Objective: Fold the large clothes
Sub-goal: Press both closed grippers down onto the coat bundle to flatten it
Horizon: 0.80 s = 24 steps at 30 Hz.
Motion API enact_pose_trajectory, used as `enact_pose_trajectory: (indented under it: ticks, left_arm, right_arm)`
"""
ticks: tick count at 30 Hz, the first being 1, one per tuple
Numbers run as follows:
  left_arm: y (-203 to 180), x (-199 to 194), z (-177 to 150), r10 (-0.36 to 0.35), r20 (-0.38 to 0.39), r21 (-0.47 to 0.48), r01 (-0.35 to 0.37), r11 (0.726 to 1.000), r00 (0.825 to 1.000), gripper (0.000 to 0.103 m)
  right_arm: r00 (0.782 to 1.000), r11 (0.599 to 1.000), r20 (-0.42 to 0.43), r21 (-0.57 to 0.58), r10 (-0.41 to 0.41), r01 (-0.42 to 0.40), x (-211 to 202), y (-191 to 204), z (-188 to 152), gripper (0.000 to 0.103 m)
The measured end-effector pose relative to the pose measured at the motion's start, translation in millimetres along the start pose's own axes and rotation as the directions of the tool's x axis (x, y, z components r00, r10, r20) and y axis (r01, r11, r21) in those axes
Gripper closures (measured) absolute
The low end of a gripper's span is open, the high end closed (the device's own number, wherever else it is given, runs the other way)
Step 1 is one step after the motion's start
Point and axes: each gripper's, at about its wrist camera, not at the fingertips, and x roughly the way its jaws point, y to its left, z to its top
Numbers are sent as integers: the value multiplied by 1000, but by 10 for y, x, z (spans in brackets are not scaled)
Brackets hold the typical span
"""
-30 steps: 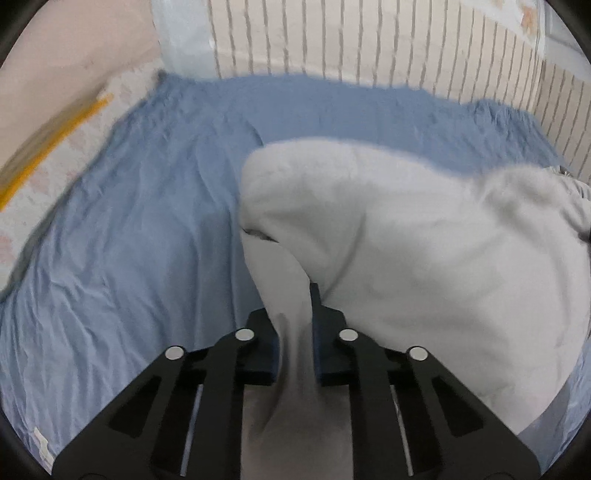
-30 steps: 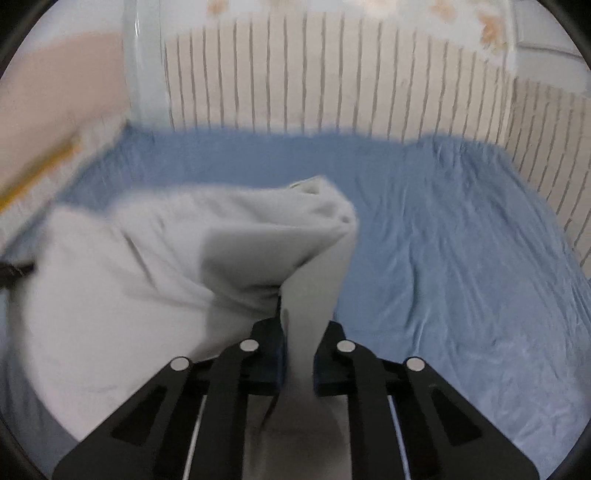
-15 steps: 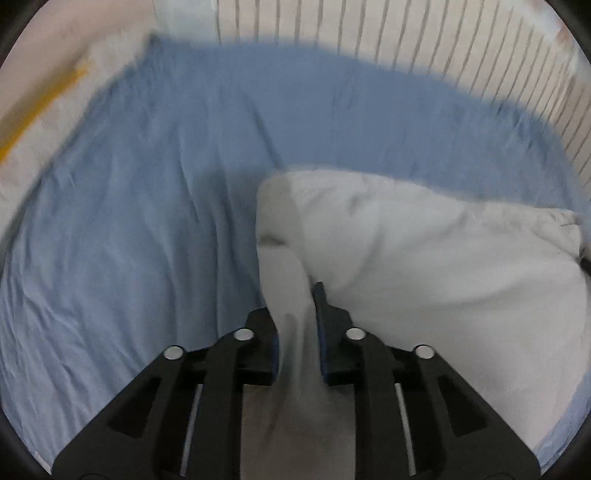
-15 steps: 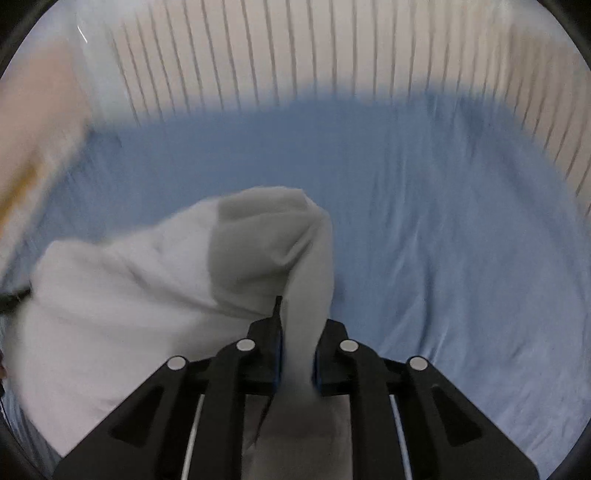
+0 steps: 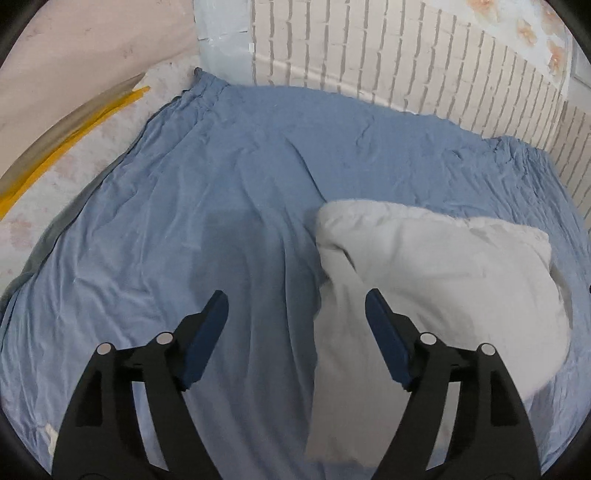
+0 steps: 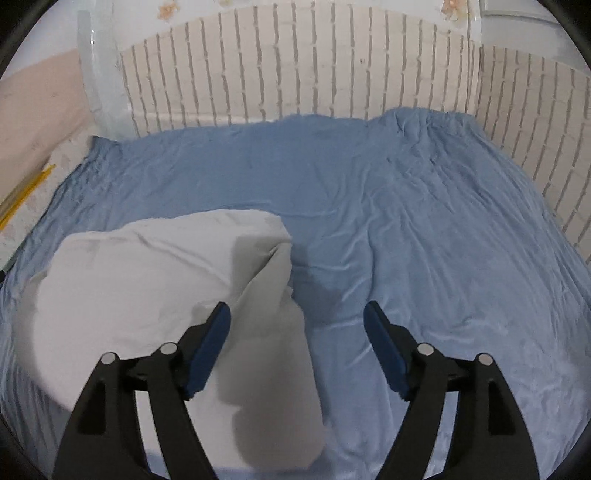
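While both tongs are hanging over the sheet (image 5: 229,206), the garment (image 5: 436,280), a pale grey folded bundle, is lying on that sheet, free of any grip. The left tongs (image 5: 295,301) are standing wide apart, having just been opening, and nothing is being pinched: the garment's near edge is running up between the two fingers, closer to the right-hand finger (image 5: 388,343), with no pad pressing on it. The right tongs (image 6: 297,312) are likewise standing wide apart, just opened, with the garment (image 6: 155,288) lying under and beside their left-hand finger (image 6: 208,347); a fold of it is reaching into the gap, again untouched as far as can be seen.

No containers are showing in either view.

Relative to the sheet: it is blue, creased, and covering the whole working surface; the garment is sitting on its near part, between the two tongs. A brick-pattern wall (image 6: 332,66) is running along the sheet's far edge and right side. A pale panel (image 5: 221,33) is standing at the sheet's far left corner. Beyond the sheet's left edge, light patterned floor is showing, with a yellow strip (image 5: 66,144) lying on it.
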Motion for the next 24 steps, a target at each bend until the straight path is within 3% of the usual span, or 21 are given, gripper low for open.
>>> enact_pose_trajectory:
  ticks: [6,8,10,12,14,16,17,20,24]
  left_arm:
    - [-124,-244,-402,-2,-14,44,3,999,1000,29]
    - [-279,-195,-417,-22,-33,49,23,999,999,38]
    - [-434,-123,-411,-24,-65,59,28,998,998,56]
    - [-516,-62,-406,-42,-97,57,48,997,994,68]
    - [-628,55,-442,-60,-121,50,66,997,991,73]
    - [-693,170,-472,-68,-158,46,76,996,985,83]
    - [-714,232,-476,-83,-181,38,91,995,980,84]
    - [-773,322,-436,-143,-213,8,148,989,967,94]
    - [-968,446,-348,-91,-223,74,110,991,971,95]
  right_arm:
    - [1000,1000,-19,-3,23,-23,-75,147,-242,28]
    - [999,999,-28,-10,31,-32,-57,242,-282,28]
    - [998,999,-47,-8,50,-50,6,361,-288,28]
    - [996,998,-65,-22,64,-66,63,508,-298,28]
    - [994,996,-79,-41,76,-79,106,636,-316,31]
    - [988,992,-108,-53,109,-115,184,789,-339,65]
    - [983,990,-130,-50,128,-136,228,850,-347,95]
    - [977,983,-141,-60,163,-173,288,1032,-323,96]
    - [979,983,-147,-90,143,-157,387,1230,-258,97]
